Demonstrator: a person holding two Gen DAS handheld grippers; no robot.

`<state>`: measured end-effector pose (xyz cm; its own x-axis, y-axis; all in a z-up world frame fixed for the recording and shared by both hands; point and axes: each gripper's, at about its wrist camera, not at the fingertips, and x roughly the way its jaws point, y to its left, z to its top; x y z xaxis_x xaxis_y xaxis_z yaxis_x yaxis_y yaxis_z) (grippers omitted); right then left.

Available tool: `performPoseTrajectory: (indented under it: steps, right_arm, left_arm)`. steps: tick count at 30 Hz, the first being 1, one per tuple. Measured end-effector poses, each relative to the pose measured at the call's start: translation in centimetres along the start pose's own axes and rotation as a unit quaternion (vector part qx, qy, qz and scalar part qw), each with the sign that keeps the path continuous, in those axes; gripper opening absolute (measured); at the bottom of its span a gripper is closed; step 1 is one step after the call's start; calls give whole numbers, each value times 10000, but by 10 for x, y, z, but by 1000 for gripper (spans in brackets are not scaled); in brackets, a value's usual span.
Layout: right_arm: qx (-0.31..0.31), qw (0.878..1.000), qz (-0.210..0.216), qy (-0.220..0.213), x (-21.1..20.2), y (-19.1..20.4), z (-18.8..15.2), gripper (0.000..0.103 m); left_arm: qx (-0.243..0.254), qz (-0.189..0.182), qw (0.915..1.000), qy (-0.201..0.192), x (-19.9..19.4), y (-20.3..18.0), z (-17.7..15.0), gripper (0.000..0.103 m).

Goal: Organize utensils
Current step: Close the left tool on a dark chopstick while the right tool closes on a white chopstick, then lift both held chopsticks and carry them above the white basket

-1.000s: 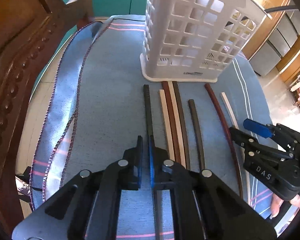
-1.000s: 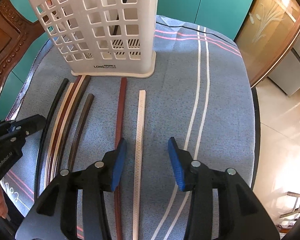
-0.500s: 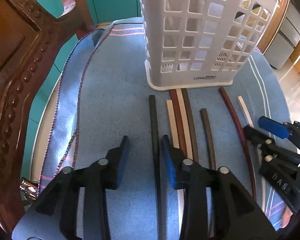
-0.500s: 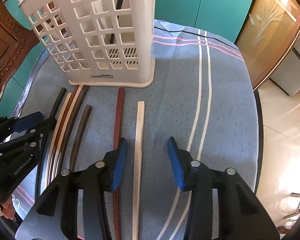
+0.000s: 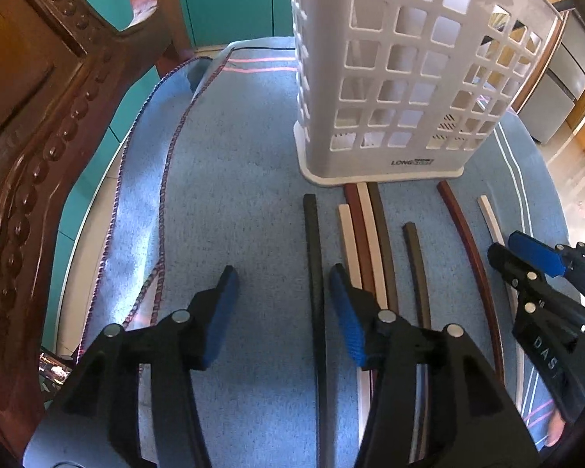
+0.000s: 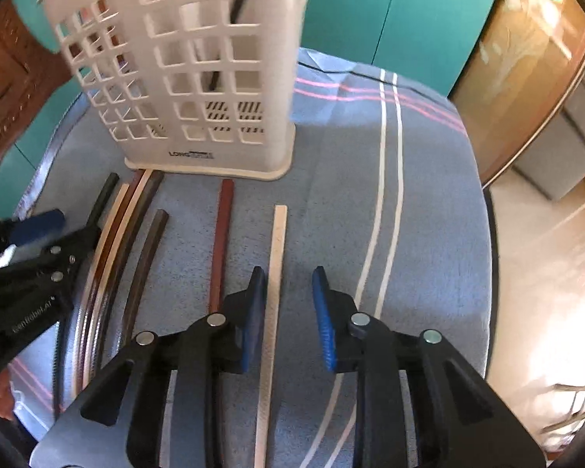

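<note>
Round surface under a blue cloth with white and pink stripes, beside a carved wooden chair at the left wrist view's left edge. Tall white lattice basket upright toward the far side of the cloth, a dark stick leaning inside it in the right wrist view. Chopsticks laid out in a row on the cloth just in front of the basket, pointing toward it: black chopstick leftmost, then a tight bundle of cream and brown ones, a dark brown one, a reddish-brown one and a cream chopstick rightmost. Left gripper low over the black chopstick, jaws apart and just been opening, chopstick lying between them close by the right-hand pad, untouched. Right gripper over the cream chopstick, jaws apart and just been closing, chopstick between them close against the left-hand pad, not clamped.
</note>
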<state>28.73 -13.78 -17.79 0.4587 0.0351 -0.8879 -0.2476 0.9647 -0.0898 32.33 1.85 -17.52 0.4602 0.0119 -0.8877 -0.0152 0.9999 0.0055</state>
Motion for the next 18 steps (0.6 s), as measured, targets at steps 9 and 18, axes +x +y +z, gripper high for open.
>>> performPoseTrajectory:
  steps: [9,18]
  right_arm:
    - [206,9984,526,21,0,-6,9,6]
    - [508,9836,1316,-1125,-103,-36,14,6]
  left_arm:
    - [80,-187,9998,-5,2,-12,8,7]
    - [-16,-585,9927,-1058,-89,-7,7,7]
